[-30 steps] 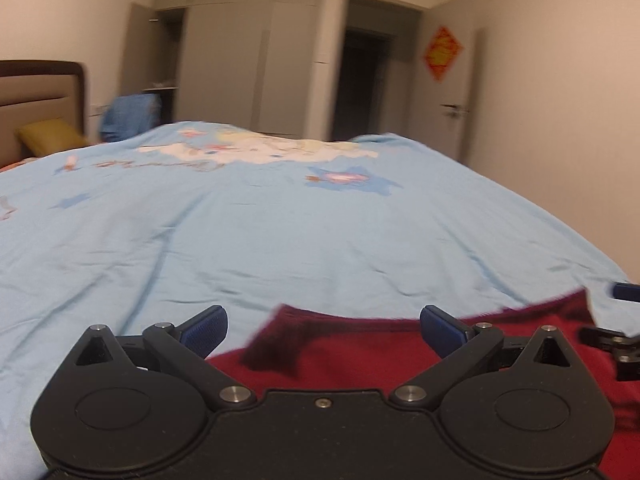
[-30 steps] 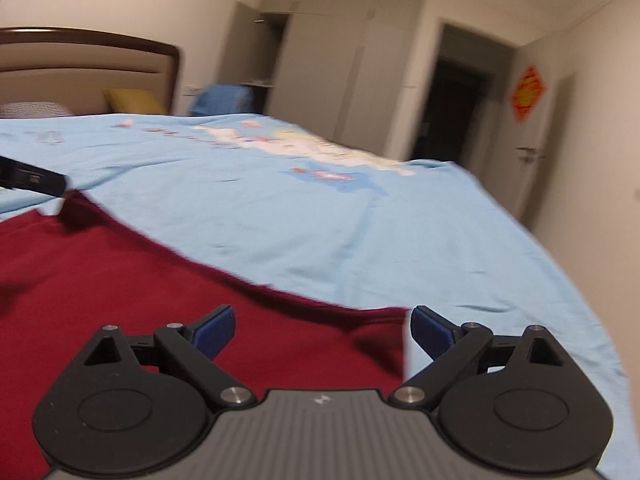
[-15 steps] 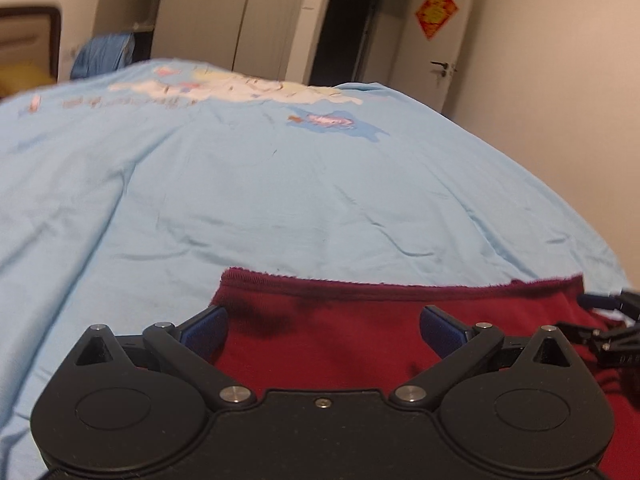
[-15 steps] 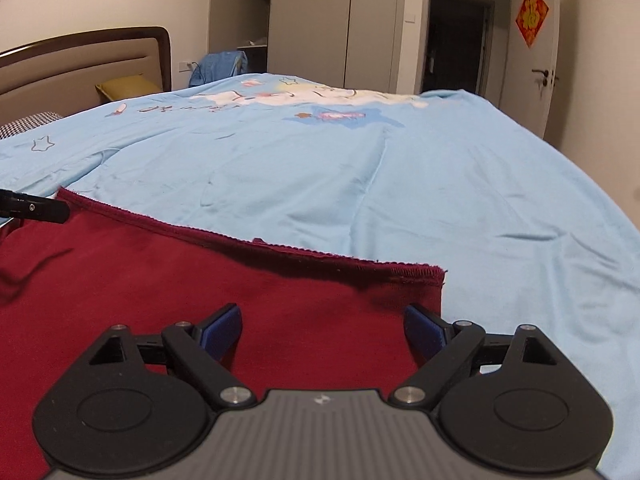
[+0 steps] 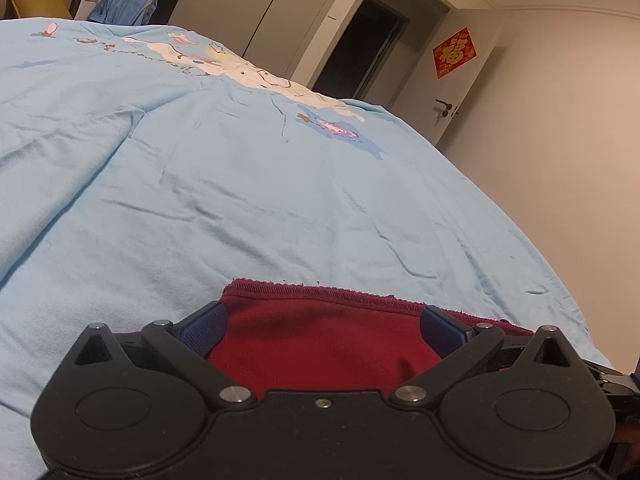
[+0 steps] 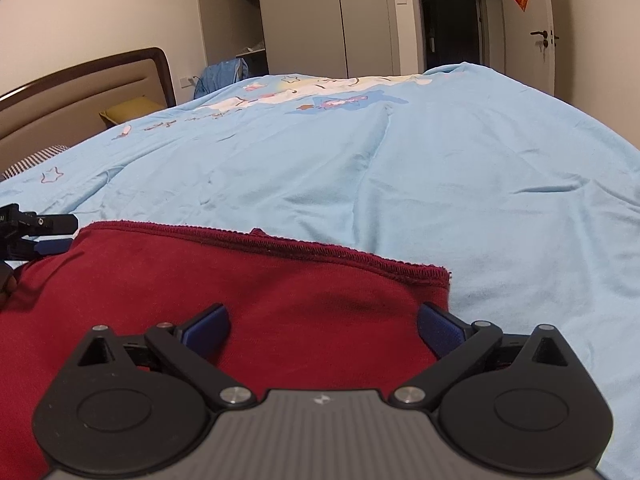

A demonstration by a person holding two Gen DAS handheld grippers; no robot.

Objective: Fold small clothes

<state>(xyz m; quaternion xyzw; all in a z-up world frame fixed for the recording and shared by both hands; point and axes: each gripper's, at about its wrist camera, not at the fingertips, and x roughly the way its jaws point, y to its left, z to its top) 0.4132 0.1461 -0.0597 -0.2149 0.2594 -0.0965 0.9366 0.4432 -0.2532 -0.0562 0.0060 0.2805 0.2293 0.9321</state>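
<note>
On the light-blue printed bedsheet [image 6: 440, 184] a dark-red knit garment [image 6: 224, 280] lies flat. The left gripper [image 5: 322, 322] and right gripper [image 6: 324, 322] hover over its stitched hem, jaws spread, holding nothing. Next move, likely: pinch both hem corners for folding.

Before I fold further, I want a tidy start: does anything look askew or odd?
Nothing stands out. The dark red knit garment lies flat on the light blue printed bedsheet, its stitched hem nearly straight.

Both wrist views low, close over bed [image 5: 280, 200], facing wardrobe; shared: red garment [image 6: 200, 280] hem.
</note>
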